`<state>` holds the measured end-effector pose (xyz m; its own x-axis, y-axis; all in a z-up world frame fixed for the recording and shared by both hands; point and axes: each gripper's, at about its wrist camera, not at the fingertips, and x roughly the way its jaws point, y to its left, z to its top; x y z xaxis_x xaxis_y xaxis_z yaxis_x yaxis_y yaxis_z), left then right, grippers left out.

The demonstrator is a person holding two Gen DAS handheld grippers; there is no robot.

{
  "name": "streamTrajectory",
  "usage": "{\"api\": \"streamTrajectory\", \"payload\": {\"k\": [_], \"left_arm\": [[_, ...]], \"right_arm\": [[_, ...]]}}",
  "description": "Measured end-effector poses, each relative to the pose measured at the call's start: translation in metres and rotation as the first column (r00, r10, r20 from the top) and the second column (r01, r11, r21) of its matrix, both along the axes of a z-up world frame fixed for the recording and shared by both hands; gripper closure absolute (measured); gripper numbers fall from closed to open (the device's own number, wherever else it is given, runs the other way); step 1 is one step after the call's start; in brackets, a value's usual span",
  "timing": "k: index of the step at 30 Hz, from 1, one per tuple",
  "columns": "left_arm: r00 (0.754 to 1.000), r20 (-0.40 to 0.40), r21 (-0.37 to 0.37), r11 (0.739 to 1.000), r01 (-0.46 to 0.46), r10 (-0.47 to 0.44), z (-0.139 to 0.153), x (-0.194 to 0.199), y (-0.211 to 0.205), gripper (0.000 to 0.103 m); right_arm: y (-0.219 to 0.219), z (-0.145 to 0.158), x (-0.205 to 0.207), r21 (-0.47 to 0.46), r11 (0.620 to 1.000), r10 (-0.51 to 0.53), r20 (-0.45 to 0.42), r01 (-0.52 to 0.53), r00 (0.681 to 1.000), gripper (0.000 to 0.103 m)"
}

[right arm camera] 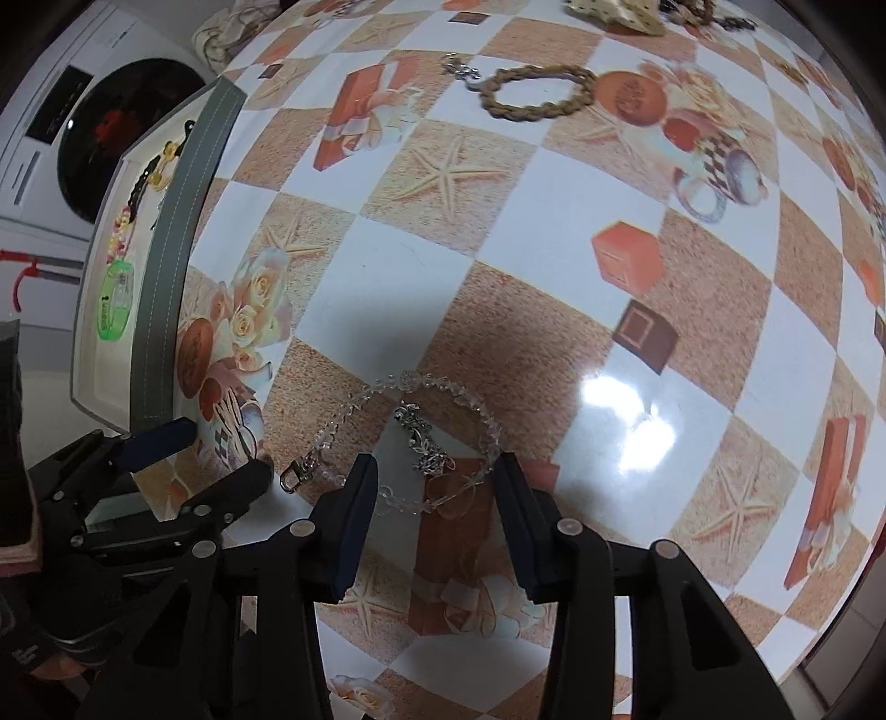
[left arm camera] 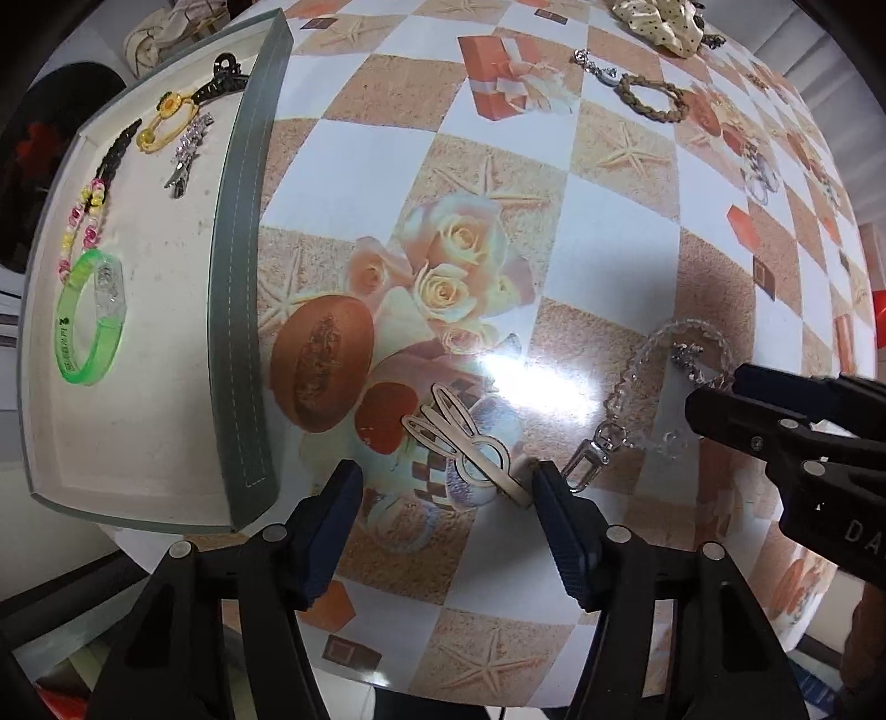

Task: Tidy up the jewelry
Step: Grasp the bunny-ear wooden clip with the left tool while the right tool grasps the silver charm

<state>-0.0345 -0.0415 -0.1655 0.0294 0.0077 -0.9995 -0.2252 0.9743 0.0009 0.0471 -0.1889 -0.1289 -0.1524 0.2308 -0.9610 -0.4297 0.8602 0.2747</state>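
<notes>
A pale rabbit-shaped hair clip (left arm camera: 465,443) lies flat on the patterned tablecloth. My left gripper (left arm camera: 446,487) points down over it and is open; the right pad is at the clip's near end, the left pad well clear. To its right a clear crystal bead bracelet (right arm camera: 437,387) with a silver clasp (right arm camera: 293,476) lies in a loop, a small silver chain (right arm camera: 421,437) inside it. My right gripper (right arm camera: 434,482) stands open astride the loop's near part, the clasp outside its left finger. The bracelet (left arm camera: 653,360) and right gripper (left arm camera: 714,399) also show in the left wrist view.
A grey-rimmed tray (left arm camera: 238,277) at the left holds a green bangle (left arm camera: 91,321), a beaded bracelet (left arm camera: 83,221), a yellow flower clip (left arm camera: 163,119), a silver clip (left arm camera: 185,158). Farther back lie a braided brown bracelet (right arm camera: 540,91), a silver charm (left arm camera: 595,66), a cream scrunchie (left arm camera: 659,22).
</notes>
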Motion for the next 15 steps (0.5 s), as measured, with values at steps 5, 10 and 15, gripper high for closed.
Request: {"api": "streamTrajectory", "payload": {"k": [5,10,15], "left_arm": [[1.0,0.004,0.002,1.0,0.004,-0.004,-0.001,-0.001,-0.01,0.042],[1.0,0.012,0.006,1.0,0.004,-0.004,-0.001,0.003,-0.012,0.058],[1.0,0.015,-0.013,1.0,0.016,-0.016,0.007,0.012,-0.012,0.09]], "right_arm": [[0.018,0.0,-0.004,-0.032,0.998,0.046,0.036,-0.045,0.998,0.062],[0.035,-0.002,-0.009,-0.072,0.993,0.102,0.06,-0.097,0.993,0.068],[0.045,-0.004,-0.01,-0.072,0.991,0.115,0.061,-0.111,0.991,0.089]]}}
